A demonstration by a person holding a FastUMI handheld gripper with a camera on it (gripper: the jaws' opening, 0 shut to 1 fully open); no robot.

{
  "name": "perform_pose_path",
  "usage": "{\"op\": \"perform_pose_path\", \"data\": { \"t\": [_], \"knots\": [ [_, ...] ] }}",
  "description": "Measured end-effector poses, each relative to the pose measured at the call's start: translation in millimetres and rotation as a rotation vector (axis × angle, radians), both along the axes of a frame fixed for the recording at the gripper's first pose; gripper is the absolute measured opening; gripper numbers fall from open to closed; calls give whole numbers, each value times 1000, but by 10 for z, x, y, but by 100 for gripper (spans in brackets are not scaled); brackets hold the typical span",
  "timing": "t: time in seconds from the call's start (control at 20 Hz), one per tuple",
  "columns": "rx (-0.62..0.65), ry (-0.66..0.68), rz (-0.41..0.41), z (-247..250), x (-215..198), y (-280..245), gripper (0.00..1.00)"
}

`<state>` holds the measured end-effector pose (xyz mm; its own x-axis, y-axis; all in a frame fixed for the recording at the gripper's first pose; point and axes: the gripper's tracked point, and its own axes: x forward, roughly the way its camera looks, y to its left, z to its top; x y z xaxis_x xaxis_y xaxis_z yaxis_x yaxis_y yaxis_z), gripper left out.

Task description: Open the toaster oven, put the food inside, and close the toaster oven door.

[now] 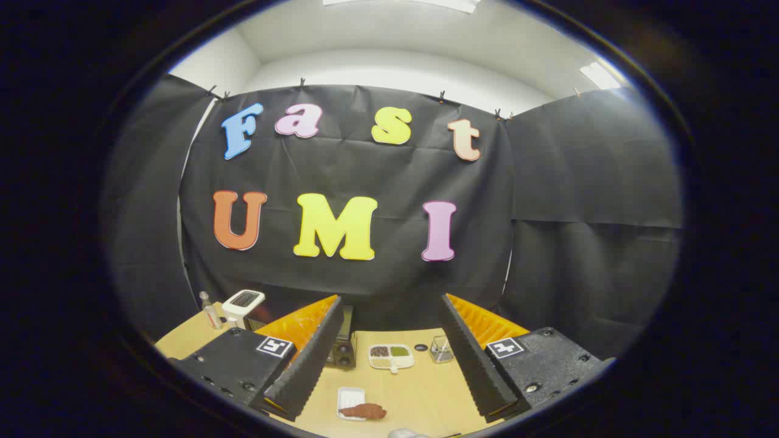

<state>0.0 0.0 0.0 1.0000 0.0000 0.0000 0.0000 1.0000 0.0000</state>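
No brand or label on the bench things is large enough for you to read; the only markings near you are the square black-and-white coded tags on top of each finger mount.

Your gripper [389, 340] is held level and high, looking across the bench [420, 395] toward the black cloth wall [365, 176]. The fingers [313, 359] stand wide apart with nothing between them and nothing touching either one; their inner faces are ridged like saw teeth and each is backed by a ribbed orange piece.

The toaster oven [344, 344] sits at the far side of the bench, half hidden behind the left finger; you can see a dark boxy body and two round knobs at its lower front. Whether its door is open or closed cannot be told from here. The food [365, 411], a brown lumpy piece, lies on a small white rectangular tray [350, 398] on the bench between the fingers and close to you, well apart from the oven.

Beyond it, also between the fingers, are a white divided dish [391, 356] with dark, green and pale fillings, a small dark round disc [420, 347] and a clear glass container [442, 349] beside the right finger. Past the left finger stand a white appliance [243, 303] with a dark top and a clear small bottle [210, 311]. The bench top is pale smooth wood.
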Motion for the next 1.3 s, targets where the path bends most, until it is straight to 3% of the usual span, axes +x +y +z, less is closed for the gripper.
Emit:
{"op": "perform_pose_path", "data": {
  "t": [0.85, 1.3],
  "knots": [
    [-7, 28, 16, -114, 108, 195, 100],
    [-8, 40, 39, -310, 375, 486, 100]
  ]
}}
